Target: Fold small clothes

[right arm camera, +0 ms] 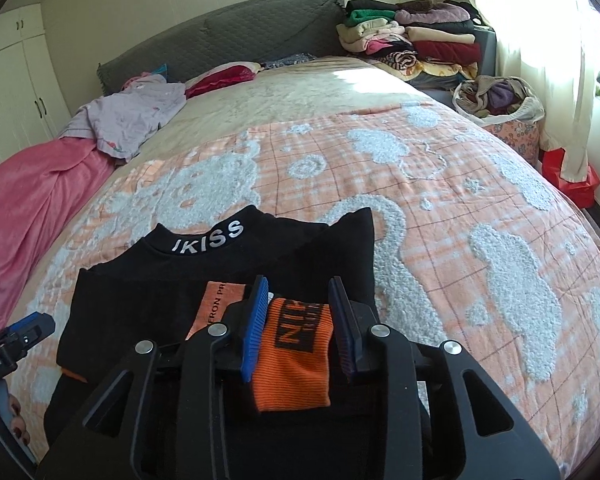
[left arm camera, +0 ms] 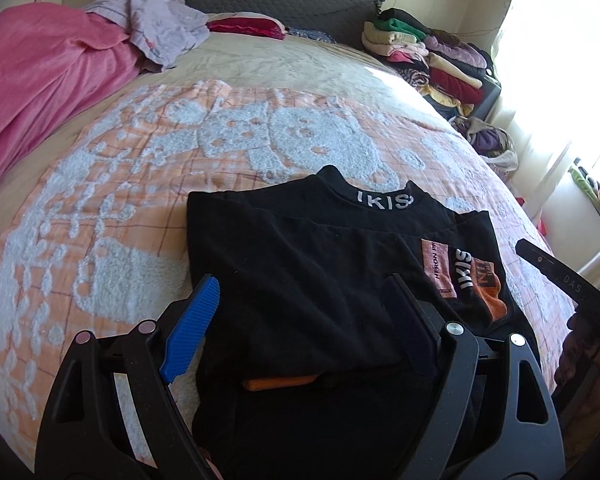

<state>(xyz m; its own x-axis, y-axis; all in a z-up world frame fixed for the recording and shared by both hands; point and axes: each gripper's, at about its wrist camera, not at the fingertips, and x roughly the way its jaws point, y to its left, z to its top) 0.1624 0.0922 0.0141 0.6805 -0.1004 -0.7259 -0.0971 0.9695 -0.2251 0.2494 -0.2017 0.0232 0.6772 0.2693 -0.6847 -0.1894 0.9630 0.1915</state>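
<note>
A black top [left arm camera: 300, 248] with "IKISS" on its collar lies partly folded on the orange and white bedspread [left arm camera: 100, 220]. My left gripper [left arm camera: 302, 284] hovers open over the top's near left part, nothing between its blue pads. The end of an orange cuff [left arm camera: 280, 383] peeks out from under a fold there. In the right wrist view the same black top [right arm camera: 180, 272] has a sleeve laid across its front. The sleeve's orange cuff [right arm camera: 296, 360] lies flat between the pads of my right gripper [right arm camera: 298, 284], which stand apart and do not pinch it.
A pink blanket [left arm camera: 40, 80] and crumpled lilac clothes [left arm camera: 160, 28] lie at the far left. Stacked folded clothes [right arm camera: 412, 40] and a bag of clothes [right arm camera: 500, 100] sit at the far right by the curtain. A grey headboard [right arm camera: 240, 32] and a wardrobe [right arm camera: 12, 80] stand behind.
</note>
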